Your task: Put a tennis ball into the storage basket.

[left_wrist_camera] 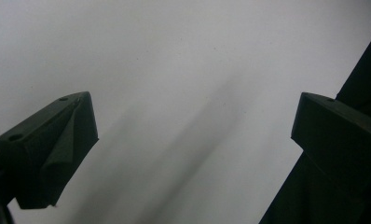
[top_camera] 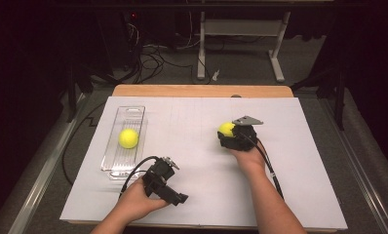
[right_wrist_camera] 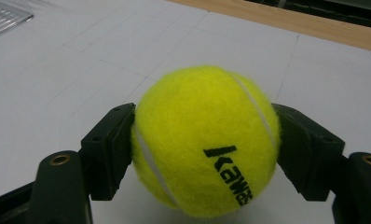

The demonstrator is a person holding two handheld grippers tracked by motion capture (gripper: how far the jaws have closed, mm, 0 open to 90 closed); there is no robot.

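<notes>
A yellow tennis ball (right_wrist_camera: 204,140) sits on the white sheet right of centre, and both black pads of my right gripper (top_camera: 227,132) press against its sides, so the gripper is shut on it. A second yellow tennis ball (top_camera: 128,138) lies in a clear plastic tray (top_camera: 115,165) at the left. Near the front edge, my left gripper (top_camera: 176,196) is held low over the sheet, just right of the tray's near end. Its jaws stand wide apart with nothing but bare sheet between them, so it is open (left_wrist_camera: 193,140).
A white sheet (top_camera: 192,185) covers most of the wooden table (top_camera: 202,90). The tray's corner (right_wrist_camera: 4,16) shows at the top left of the right gripper view. Beyond the table's far edge are a dark floor, cables and the legs of a desk (top_camera: 280,73).
</notes>
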